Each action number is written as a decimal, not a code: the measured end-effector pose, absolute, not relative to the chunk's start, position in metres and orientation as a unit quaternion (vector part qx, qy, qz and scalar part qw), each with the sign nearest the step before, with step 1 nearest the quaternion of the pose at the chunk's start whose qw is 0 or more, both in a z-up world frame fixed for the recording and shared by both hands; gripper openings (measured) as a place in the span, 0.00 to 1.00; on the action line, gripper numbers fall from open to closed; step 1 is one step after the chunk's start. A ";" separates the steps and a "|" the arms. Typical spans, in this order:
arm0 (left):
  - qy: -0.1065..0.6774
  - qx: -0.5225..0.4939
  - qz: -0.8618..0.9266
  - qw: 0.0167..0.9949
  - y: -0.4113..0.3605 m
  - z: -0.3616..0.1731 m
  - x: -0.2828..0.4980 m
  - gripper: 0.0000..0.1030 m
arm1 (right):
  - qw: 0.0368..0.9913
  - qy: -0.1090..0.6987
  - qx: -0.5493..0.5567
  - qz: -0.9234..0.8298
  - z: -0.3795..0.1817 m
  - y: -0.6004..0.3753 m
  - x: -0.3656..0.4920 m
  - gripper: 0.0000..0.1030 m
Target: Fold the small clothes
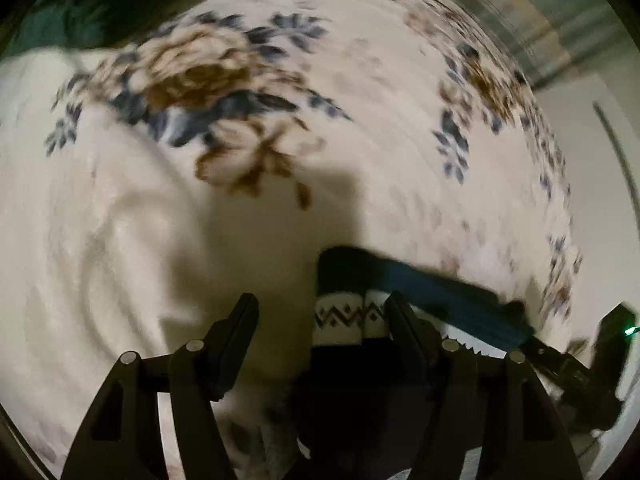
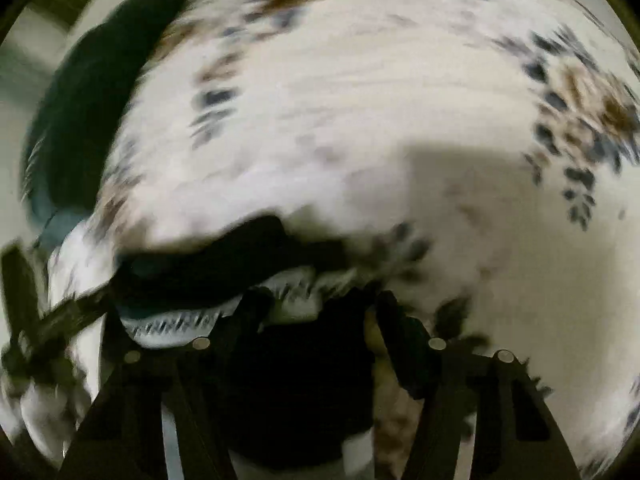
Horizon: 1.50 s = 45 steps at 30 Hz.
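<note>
A small dark knit garment with a white zigzag-patterned band (image 1: 344, 316) lies on a floral bedsheet (image 1: 280, 80). My left gripper (image 1: 320, 316) is open, its jaws wide apart, with the band lying against the right finger (image 1: 404, 328). In the blurred right wrist view the same garment (image 2: 224, 272) stretches leftward from my right gripper (image 2: 316, 312), whose jaws stand apart with dark cloth between them; whether they pinch it is unclear. The other gripper's body (image 1: 608, 360) shows at the left wrist view's right edge.
The white sheet with blue and brown flowers (image 2: 360, 100) covers the bed. A dark green cloth (image 1: 80, 8) lies at the far left; it also shows in the right wrist view (image 2: 92, 100). A pale wall (image 1: 592, 160) is to the right.
</note>
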<state>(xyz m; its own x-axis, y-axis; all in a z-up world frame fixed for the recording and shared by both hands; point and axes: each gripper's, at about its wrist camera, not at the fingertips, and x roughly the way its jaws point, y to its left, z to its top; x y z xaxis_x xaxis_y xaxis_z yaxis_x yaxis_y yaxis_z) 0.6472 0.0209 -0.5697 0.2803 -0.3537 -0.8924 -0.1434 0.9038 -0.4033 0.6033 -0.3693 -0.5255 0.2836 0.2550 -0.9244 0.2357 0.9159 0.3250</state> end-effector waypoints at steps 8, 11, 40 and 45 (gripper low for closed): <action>0.532 -0.310 -0.144 0.775 0.052 -0.512 0.556 0.73 | 0.713 0.615 0.324 0.088 -0.514 -0.409 0.588 0.78; 0.526 -0.372 -0.143 0.751 0.062 -0.516 0.500 0.77 | 0.687 0.634 0.330 0.132 -0.508 -0.417 0.574 0.87; 0.497 -0.530 -0.140 0.672 0.025 -0.566 0.458 0.33 | 0.635 0.638 0.388 0.197 -0.566 -0.358 0.563 0.16; 0.569 -0.454 -0.201 0.656 0.051 -0.540 0.443 0.35 | 0.660 0.599 0.434 0.135 -0.520 -0.359 0.445 0.15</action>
<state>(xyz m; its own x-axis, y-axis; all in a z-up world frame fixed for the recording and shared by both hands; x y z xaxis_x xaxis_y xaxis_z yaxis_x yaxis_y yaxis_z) 0.4429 0.0513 -0.5397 0.2709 -0.7796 -0.5647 -0.2534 0.5081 -0.8231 0.4454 -0.3588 -0.5197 0.2461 0.6972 -0.6733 0.3416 0.5878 0.7334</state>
